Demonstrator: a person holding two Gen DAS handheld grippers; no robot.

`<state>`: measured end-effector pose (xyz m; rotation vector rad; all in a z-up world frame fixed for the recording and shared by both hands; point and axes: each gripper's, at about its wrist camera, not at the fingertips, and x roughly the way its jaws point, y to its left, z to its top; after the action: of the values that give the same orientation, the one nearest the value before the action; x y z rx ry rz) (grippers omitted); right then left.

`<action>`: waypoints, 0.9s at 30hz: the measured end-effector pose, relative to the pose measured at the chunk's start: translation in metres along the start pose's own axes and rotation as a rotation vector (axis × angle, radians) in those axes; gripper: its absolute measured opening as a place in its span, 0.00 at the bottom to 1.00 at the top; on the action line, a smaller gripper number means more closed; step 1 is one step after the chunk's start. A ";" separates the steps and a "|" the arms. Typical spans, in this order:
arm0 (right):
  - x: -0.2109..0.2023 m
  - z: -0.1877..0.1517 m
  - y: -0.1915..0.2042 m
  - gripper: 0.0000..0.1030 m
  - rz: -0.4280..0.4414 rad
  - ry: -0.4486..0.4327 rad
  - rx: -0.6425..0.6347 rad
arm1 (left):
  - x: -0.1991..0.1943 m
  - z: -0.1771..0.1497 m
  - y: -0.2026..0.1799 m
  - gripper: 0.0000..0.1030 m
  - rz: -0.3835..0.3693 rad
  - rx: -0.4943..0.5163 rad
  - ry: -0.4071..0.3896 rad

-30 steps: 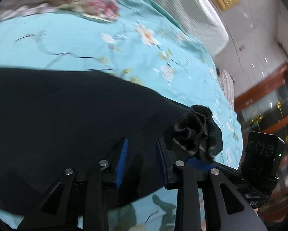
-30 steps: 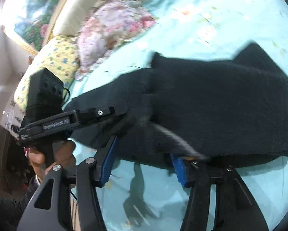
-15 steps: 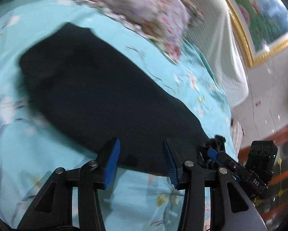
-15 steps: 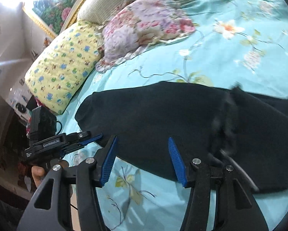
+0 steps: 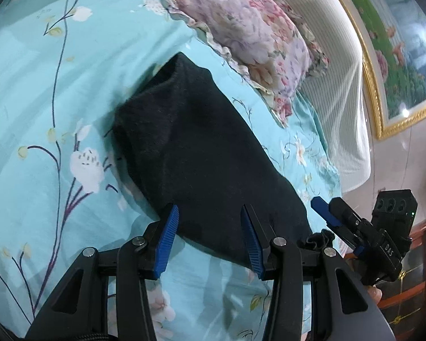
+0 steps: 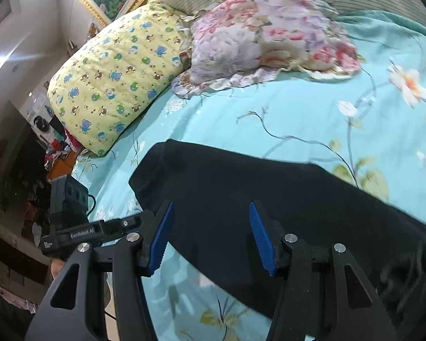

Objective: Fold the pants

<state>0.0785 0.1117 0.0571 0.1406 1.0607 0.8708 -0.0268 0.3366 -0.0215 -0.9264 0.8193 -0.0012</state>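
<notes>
This is a bedroom in a home: a bed with a flowery blue sheet, two pillows and a framed picture.

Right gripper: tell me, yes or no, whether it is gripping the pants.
No: the right gripper is open above the pants, pinching no cloth.

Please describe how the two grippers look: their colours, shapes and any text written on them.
Both the left gripper and the right gripper have black angular frames with silver screws and two fingers lined with blue ribbed pads. In the right view, the left one's side bears white lettering "GenRobot.AI", with a black camera box and cable behind it.
</notes>
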 end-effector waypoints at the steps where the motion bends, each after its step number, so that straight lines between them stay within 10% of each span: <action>1: 0.004 0.003 0.002 0.54 0.002 0.006 -0.006 | -0.001 0.001 0.001 0.44 -0.002 -0.003 -0.004; 27: 0.150 0.083 0.043 0.54 0.117 0.281 -0.332 | 0.006 0.017 0.035 0.46 0.030 -0.094 -0.050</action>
<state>0.1513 0.2670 0.0151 -0.2059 1.1596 1.1842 -0.0236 0.3690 -0.0443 -0.9987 0.7916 0.0865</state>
